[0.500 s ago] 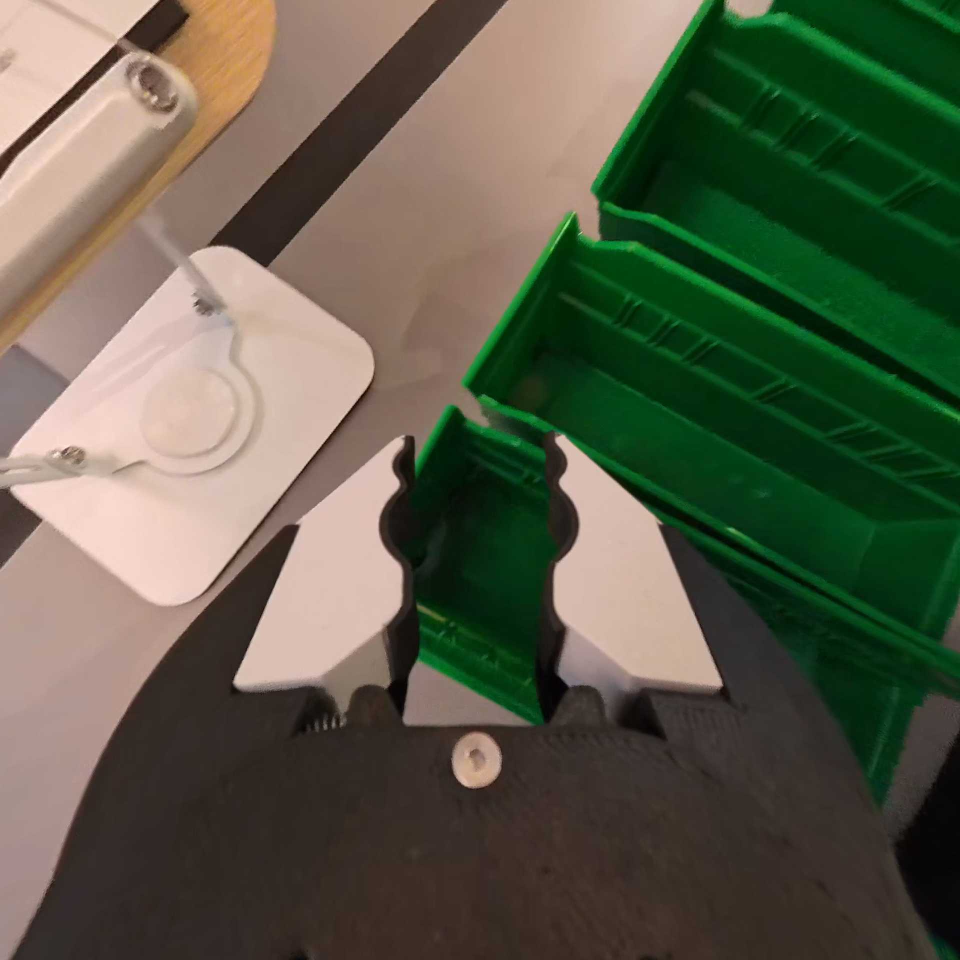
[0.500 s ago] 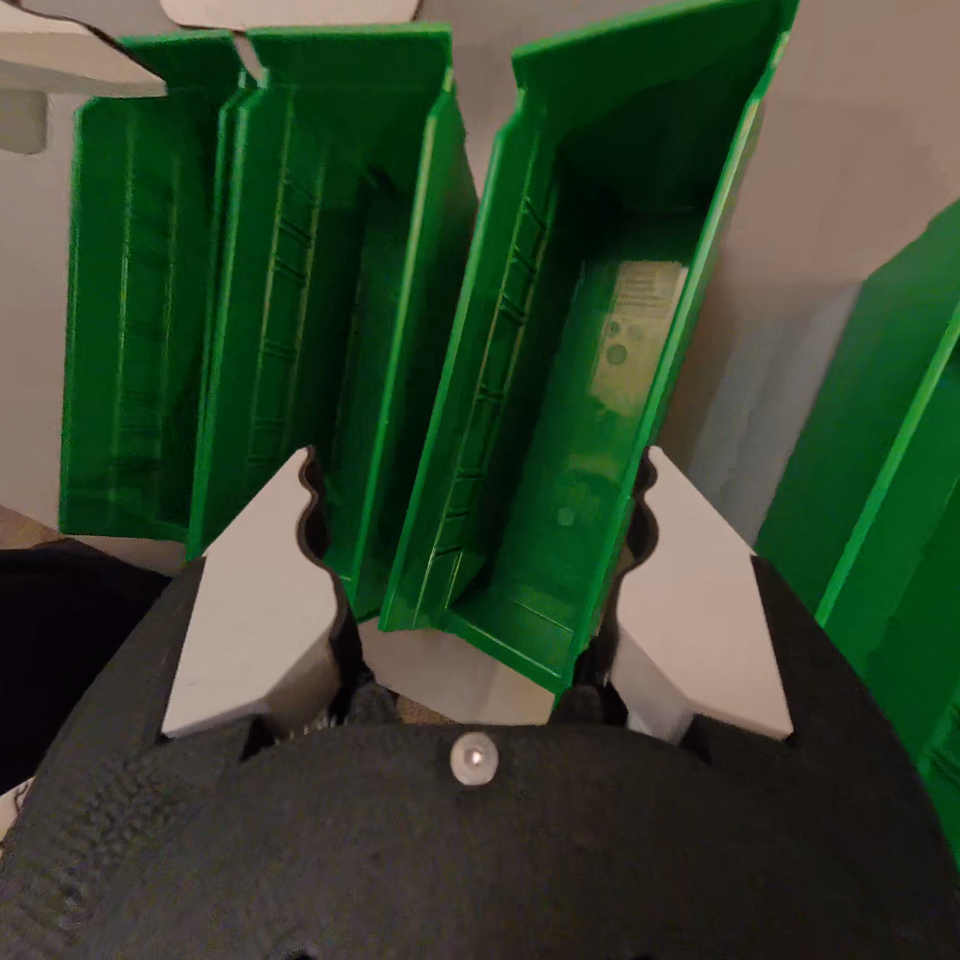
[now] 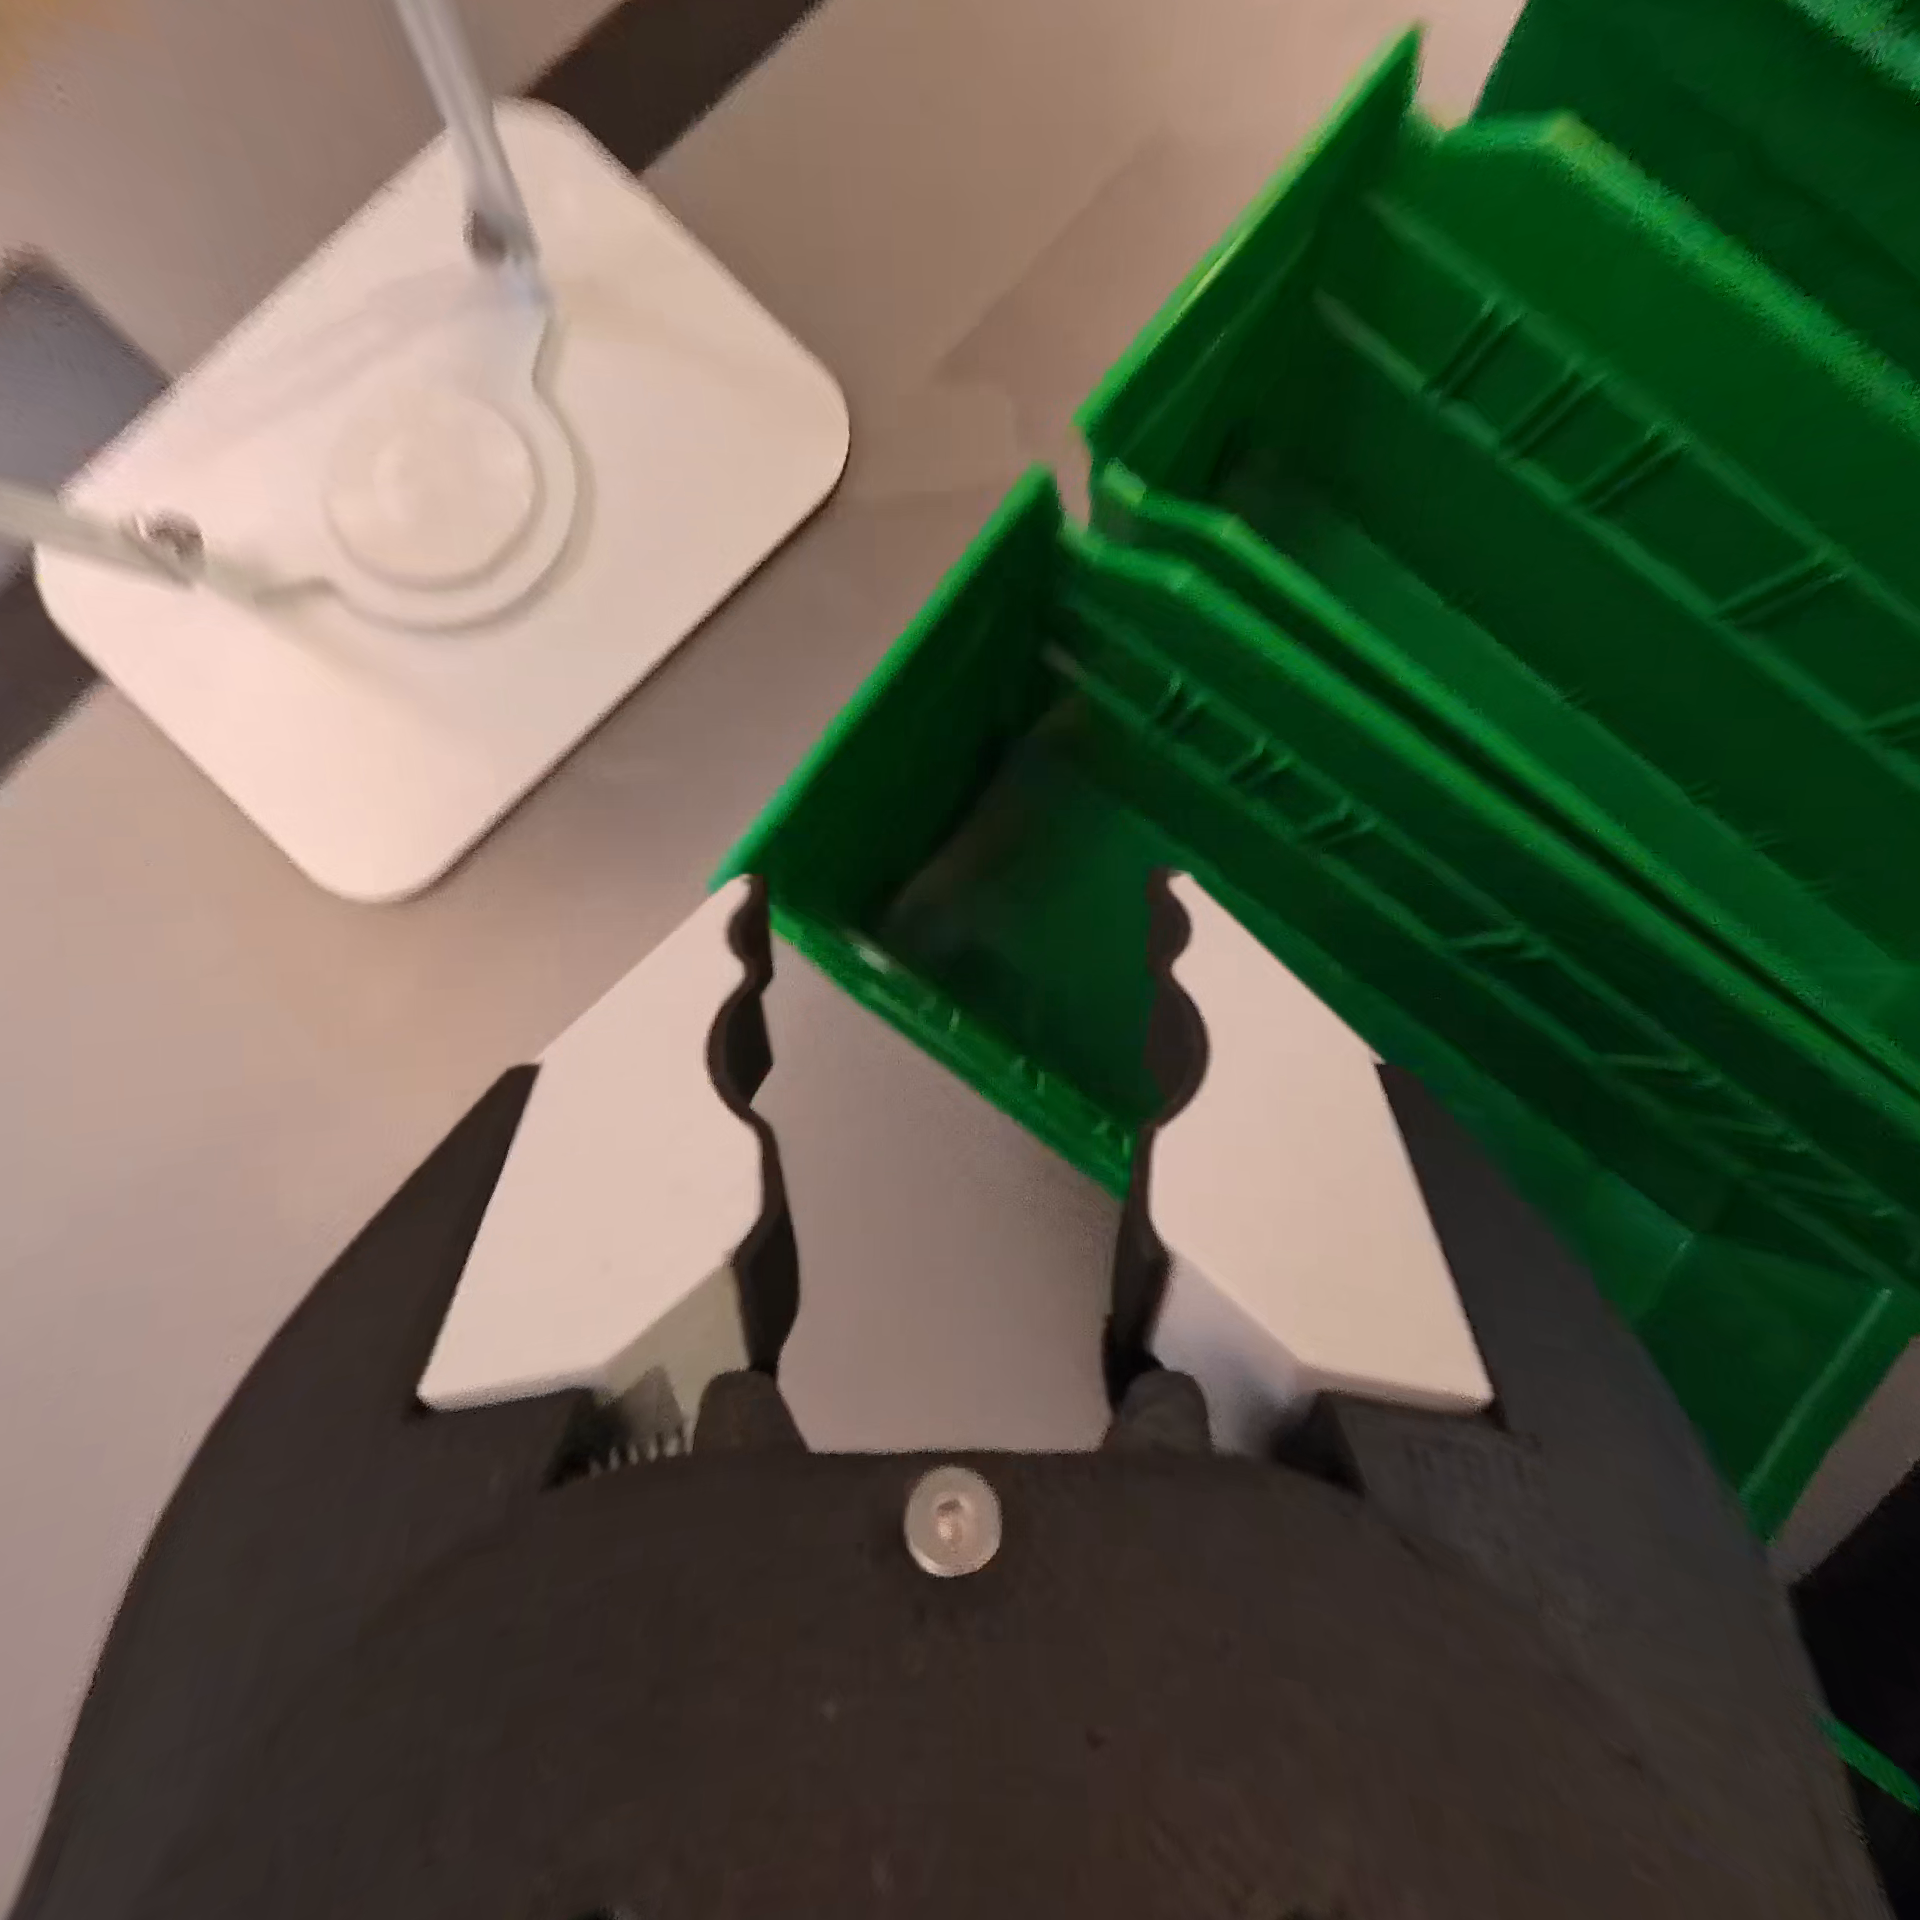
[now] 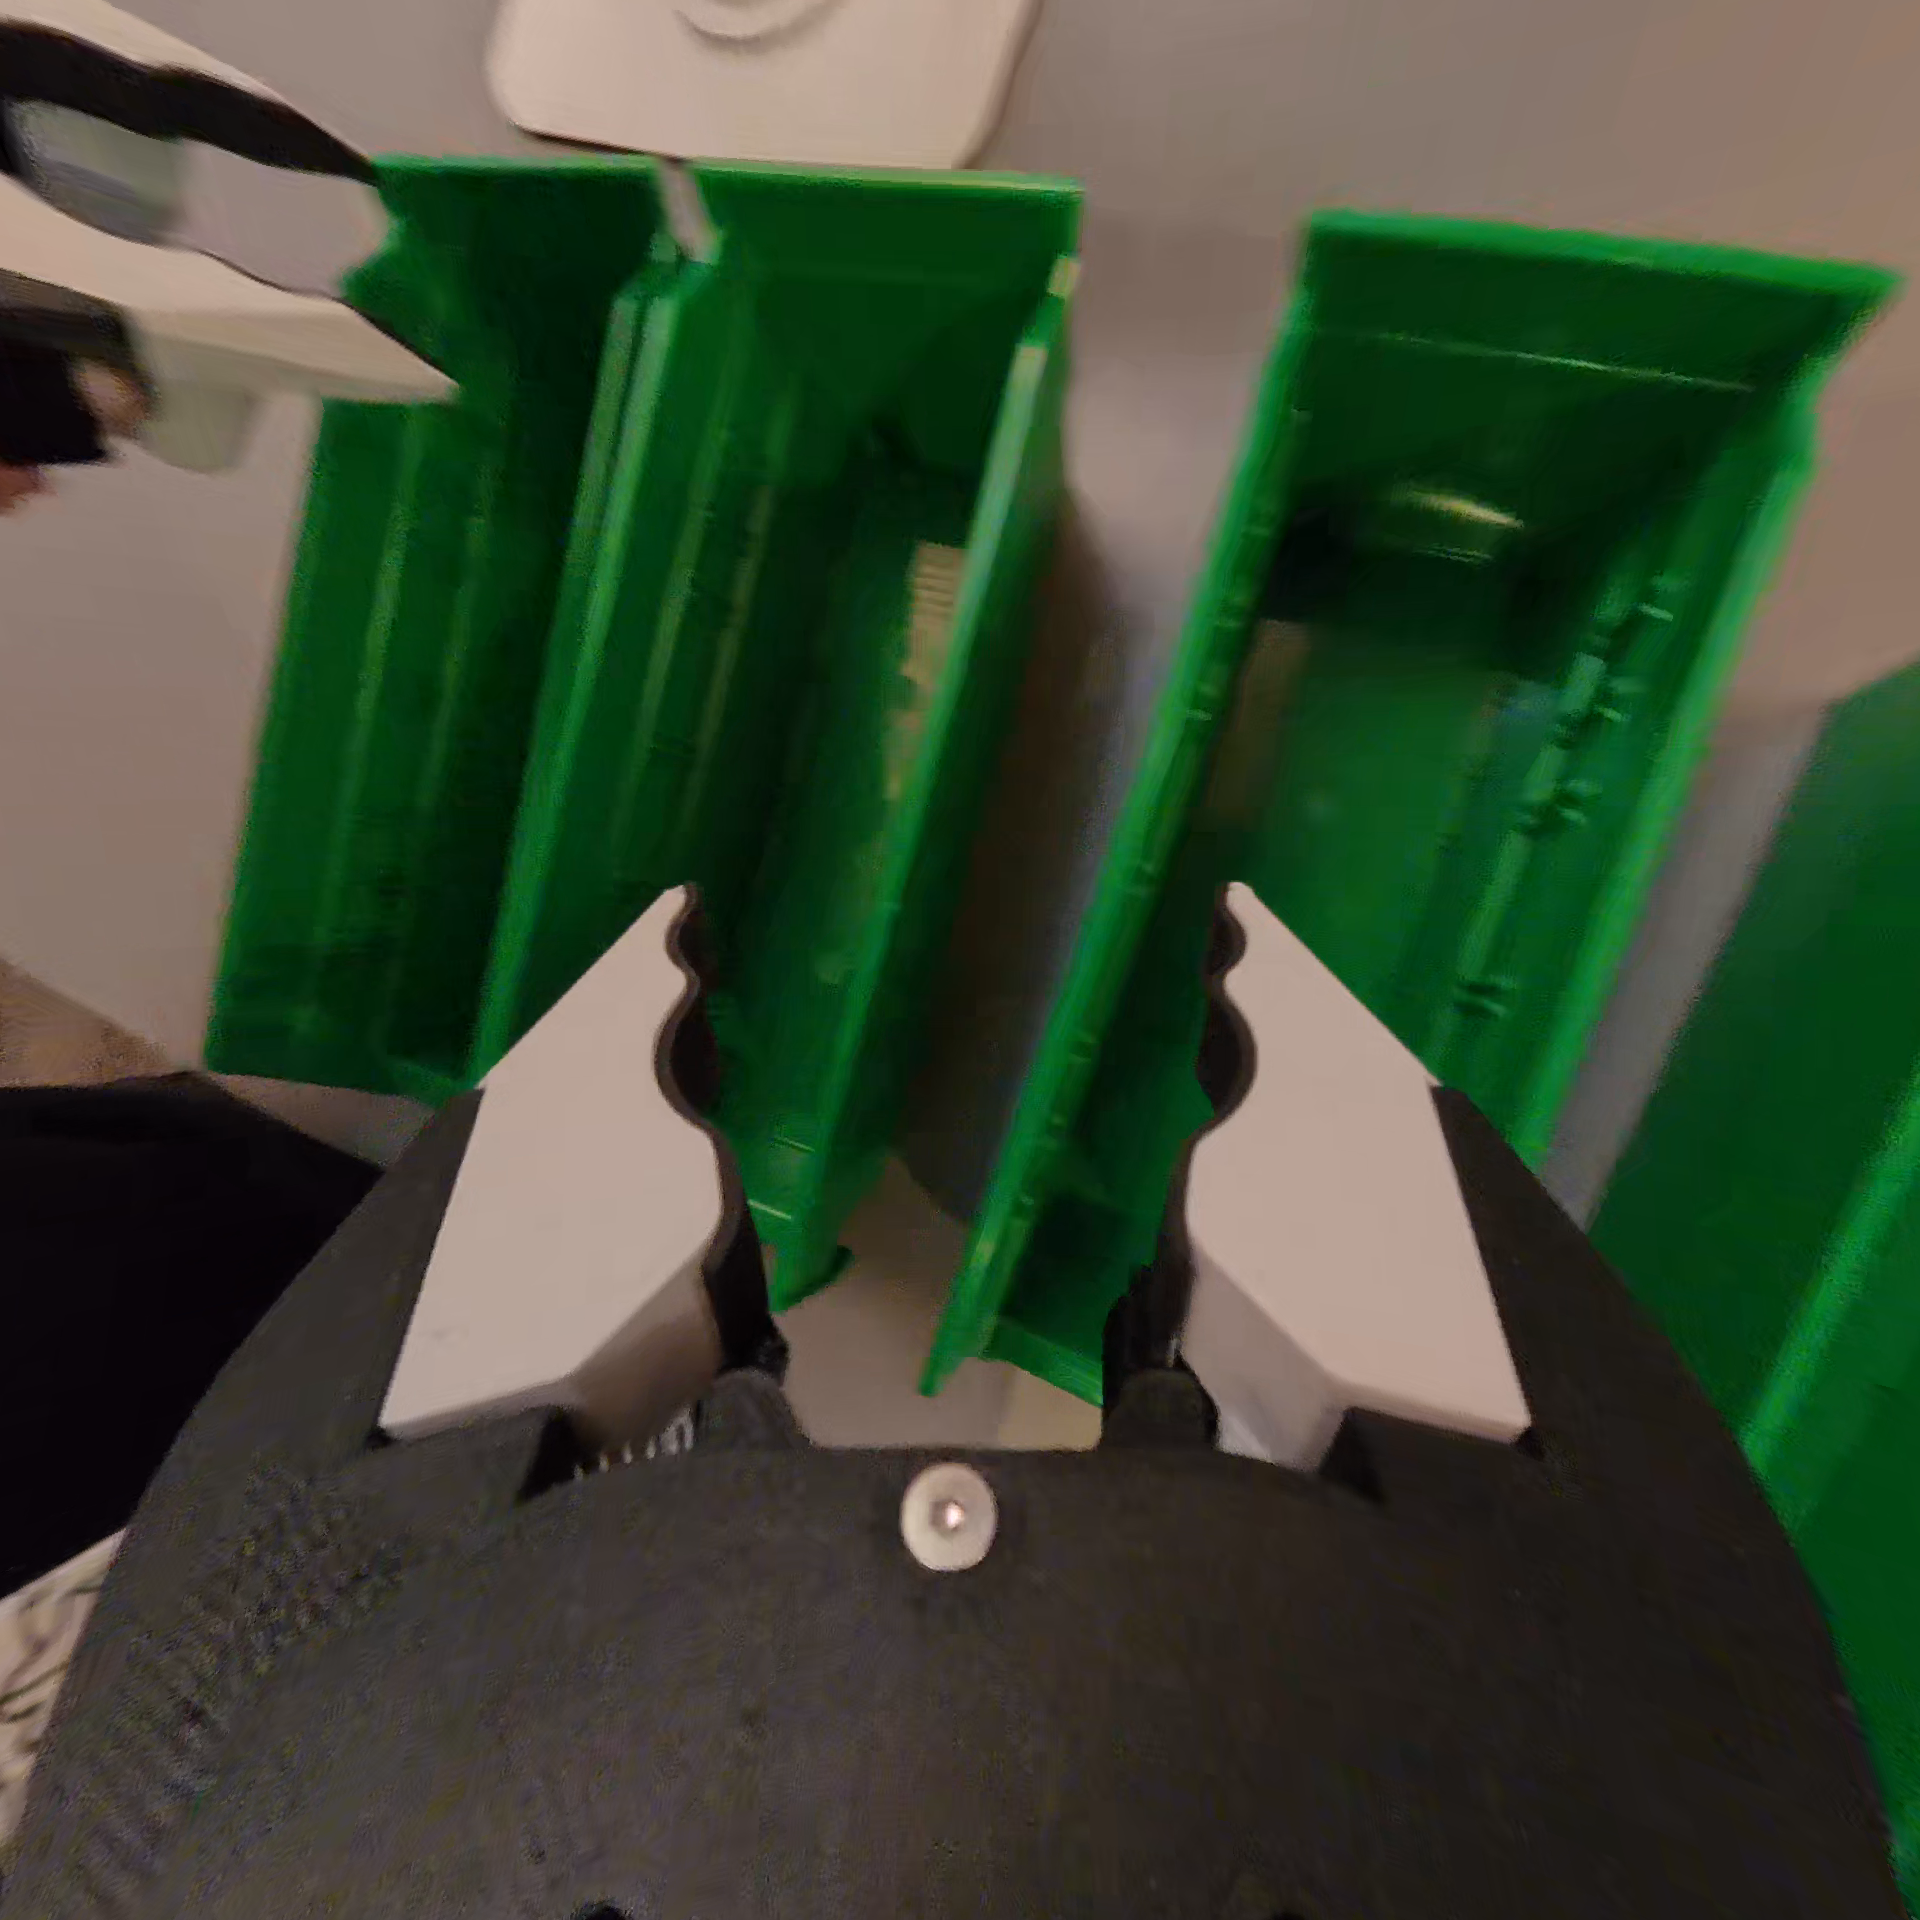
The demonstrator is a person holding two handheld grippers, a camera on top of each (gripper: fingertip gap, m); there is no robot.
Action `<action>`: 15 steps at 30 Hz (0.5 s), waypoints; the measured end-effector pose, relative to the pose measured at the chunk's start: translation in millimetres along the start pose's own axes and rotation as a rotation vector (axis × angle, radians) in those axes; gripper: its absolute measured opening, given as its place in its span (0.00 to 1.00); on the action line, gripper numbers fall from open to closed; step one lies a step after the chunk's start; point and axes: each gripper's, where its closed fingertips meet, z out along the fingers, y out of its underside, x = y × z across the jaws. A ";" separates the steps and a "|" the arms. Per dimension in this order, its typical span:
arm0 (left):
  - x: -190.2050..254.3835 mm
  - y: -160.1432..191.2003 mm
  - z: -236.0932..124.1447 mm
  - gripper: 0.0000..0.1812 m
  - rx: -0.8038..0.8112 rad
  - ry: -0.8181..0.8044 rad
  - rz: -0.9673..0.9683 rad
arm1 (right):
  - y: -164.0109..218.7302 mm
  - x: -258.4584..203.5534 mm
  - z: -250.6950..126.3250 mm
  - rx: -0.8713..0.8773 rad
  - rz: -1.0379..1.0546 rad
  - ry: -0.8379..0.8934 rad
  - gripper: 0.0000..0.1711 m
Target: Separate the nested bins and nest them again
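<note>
Several green plastic bins lie open side by side on the grey table. In the left wrist view my left gripper (image 3: 956, 894) is open, with the near corner of the nearest bin (image 3: 935, 748) between its fingers; a second bin (image 3: 1558, 499) lies beyond. In the right wrist view my right gripper (image 4: 961, 904) is open over the gap between the middle bin (image 4: 810, 644) and the right bin (image 4: 1507, 675). One wall of each stands between its fingers. The left bin (image 4: 416, 675) touches the middle one. The left gripper (image 4: 405, 281) shows at that bin's far left corner.
A white square stand base (image 3: 447, 499) with thin metal rods sits on the table left of the bins; it also shows in the right wrist view (image 4: 758, 73). Another green bin (image 4: 1818, 1143) stands at the far right. A dark stripe (image 3: 644, 114) crosses the table.
My left gripper has opened wider at the nearest bin's corner. The right bin, before tilted between my right gripper's fingers, now lies apart from the middle bin. The right gripper's gap has narrowed.
</note>
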 end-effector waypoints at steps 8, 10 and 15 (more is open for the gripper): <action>21.9 56.8 7.8 0.47 -0.153 0.114 -0.331 | 36.7 -26.7 57.7 -0.174 -0.019 -0.037 0.43; 31.3 56.1 8.0 0.36 -0.151 0.196 -0.395 | 42.6 -29.3 65.9 -0.199 -0.028 -0.049 0.32; 34.2 52.2 5.3 0.12 -0.133 0.237 -0.423 | 44.9 -23.5 74.2 -0.222 -0.049 -0.005 0.19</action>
